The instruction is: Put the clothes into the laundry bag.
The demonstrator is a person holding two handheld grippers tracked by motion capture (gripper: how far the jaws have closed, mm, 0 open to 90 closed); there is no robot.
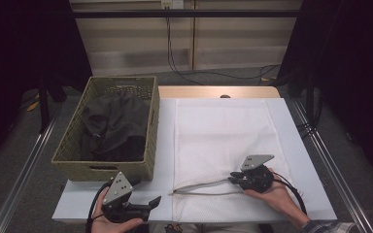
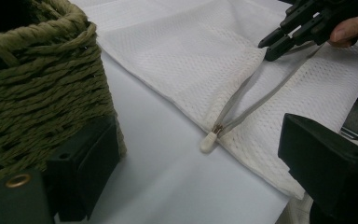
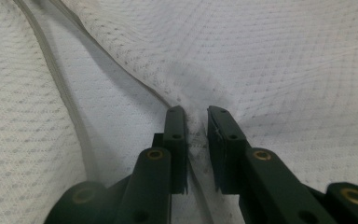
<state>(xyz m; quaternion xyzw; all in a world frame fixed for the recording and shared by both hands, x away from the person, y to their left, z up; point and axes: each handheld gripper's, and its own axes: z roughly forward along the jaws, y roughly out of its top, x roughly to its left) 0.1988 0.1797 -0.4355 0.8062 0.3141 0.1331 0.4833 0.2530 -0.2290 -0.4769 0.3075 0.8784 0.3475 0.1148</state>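
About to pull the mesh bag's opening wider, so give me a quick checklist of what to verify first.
1. Right gripper pinching mesh bag fabric at the zipper edge: ok.
2. Zipper partly open: ok.
3. Zipper end lying free on the table: ok.
4. Left gripper open, holding nothing: ok.
5. Dark clothes in the basket: ok.
6. Grip strong enough for a pull: cannot tell.

1. Table: white top, wooden edge at the far side.
2. Basket: woven, at the left, holding dark cloth.
3. Mesh bag: white, flat beside the basket, zip partly open.
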